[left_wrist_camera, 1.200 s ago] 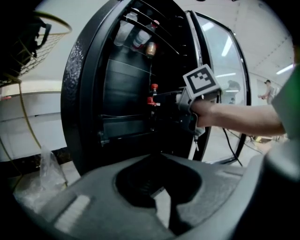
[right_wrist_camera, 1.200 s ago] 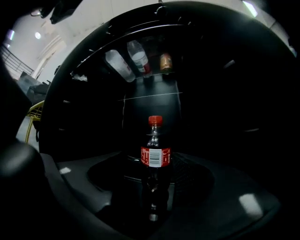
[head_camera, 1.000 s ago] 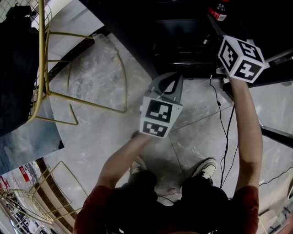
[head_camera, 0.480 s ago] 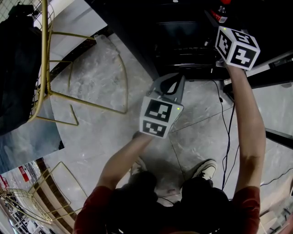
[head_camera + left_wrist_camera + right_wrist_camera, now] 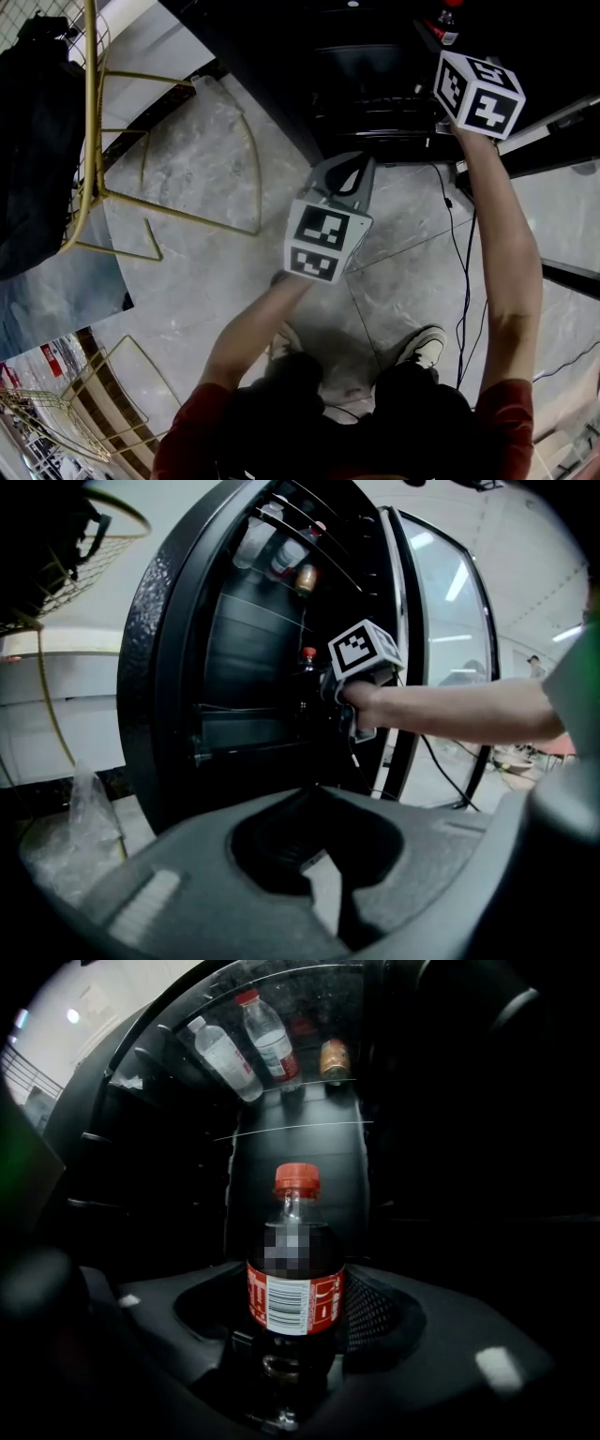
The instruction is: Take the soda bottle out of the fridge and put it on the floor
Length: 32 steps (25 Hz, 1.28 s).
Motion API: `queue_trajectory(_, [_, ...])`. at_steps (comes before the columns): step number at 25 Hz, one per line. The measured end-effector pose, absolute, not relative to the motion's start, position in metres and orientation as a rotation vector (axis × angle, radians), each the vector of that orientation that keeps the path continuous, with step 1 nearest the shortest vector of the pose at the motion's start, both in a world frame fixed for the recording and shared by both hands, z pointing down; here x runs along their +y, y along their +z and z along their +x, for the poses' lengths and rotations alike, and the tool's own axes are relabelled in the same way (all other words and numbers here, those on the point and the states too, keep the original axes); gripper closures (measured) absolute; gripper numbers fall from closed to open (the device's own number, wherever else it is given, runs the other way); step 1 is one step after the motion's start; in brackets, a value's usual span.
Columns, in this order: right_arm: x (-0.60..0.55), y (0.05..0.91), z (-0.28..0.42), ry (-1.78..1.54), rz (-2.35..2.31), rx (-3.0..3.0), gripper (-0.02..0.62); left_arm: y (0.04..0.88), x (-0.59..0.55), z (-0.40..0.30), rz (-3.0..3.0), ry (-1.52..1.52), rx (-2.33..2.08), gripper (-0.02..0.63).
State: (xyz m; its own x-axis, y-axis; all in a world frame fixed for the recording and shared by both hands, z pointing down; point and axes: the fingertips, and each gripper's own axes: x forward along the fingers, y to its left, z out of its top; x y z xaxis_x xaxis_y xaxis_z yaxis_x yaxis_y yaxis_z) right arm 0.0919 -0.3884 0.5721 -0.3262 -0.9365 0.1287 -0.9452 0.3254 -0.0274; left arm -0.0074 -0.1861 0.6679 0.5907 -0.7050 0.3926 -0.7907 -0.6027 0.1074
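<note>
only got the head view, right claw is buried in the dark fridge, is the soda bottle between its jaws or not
Observer: Yes. The right gripper view shows the soda bottle upright between the jaws of the right claw. They have just been closing, and I can't tell whether the pads press on it yet.
Operator: anything else in there it could knock
Observer: Only higher up: a white-capped clear bottle, a red-capped clear bottle and a small brown can sit on a shelf above.
Operator: and the left claw
Observer: The left gripper view shows the left claw with its jaws together and nothing between them.
</note>
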Motion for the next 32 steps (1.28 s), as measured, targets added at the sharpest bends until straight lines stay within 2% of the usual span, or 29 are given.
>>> queue_trajectory(14, [-0.362, 0.562, 0.097, 0.114, 1.783, -2.482, 0.296, 0.665, -0.176, -0.006, 2.566, 0.469, -1.237, 0.606])
queue_trajectory(32, [-0.233, 0.534, 0.091, 0.000, 1.667, -2.596, 0.296, 0.645, -0.161, -0.017, 2.608, 0.471, -1.323, 0.606])
